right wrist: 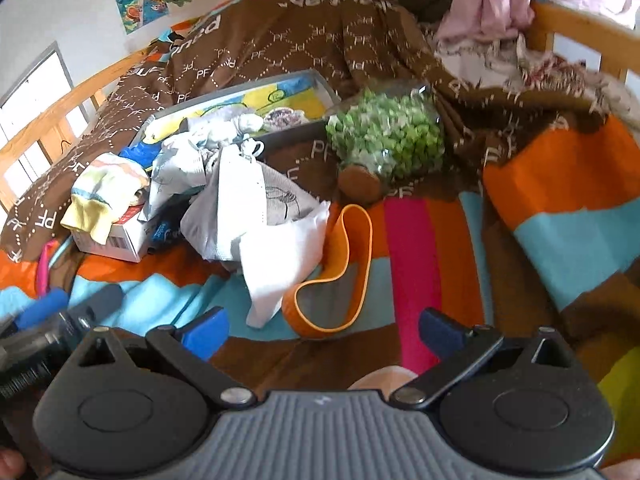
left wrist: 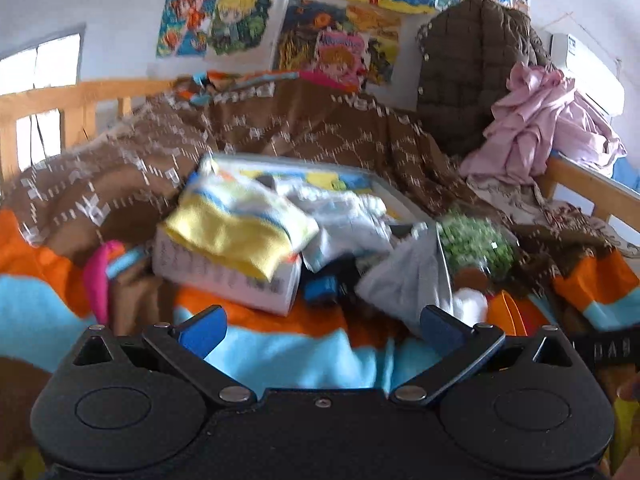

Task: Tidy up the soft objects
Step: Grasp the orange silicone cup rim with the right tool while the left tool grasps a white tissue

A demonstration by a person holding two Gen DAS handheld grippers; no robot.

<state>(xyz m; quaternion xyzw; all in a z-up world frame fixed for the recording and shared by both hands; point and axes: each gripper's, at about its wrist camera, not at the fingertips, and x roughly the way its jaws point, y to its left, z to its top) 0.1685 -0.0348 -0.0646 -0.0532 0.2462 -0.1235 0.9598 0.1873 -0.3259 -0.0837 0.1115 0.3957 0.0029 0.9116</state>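
Both tools are empty with their fingers spread wide: the left tool (left wrist: 322,330) at the bottom centre of its view, the right tool (right wrist: 322,332) low in its own, each above the striped bedspread (right wrist: 560,216) and touching nothing.

The soft things lie in a loose heap on the bed. In the right wrist view a white cloth bag (right wrist: 276,232) sits at centre, with an orange elastic band (right wrist: 340,272) just beside it to the right, nearest the right tool. A yellow striped garment (right wrist: 106,196) is draped over a small white box (right wrist: 120,240) at mid left. Behind them, a shallow tray (right wrist: 320,80) holds more crumpled cloth, and a clear bag of green pieces (right wrist: 388,136) rests right of centre.

The step in hand looks like choosing and reaching for a first item. The band or the bag's lower corner seems the sensible pick for the right tool. To do it well, come in low with the fingers straddling a single fold or one strand of the band, and close only once the fabric sits well between the pads. Pinching too shallow risks slipping; too deep may catch the bedspread underneath. The left view is motion-blurred, so finer detail there is unclear.
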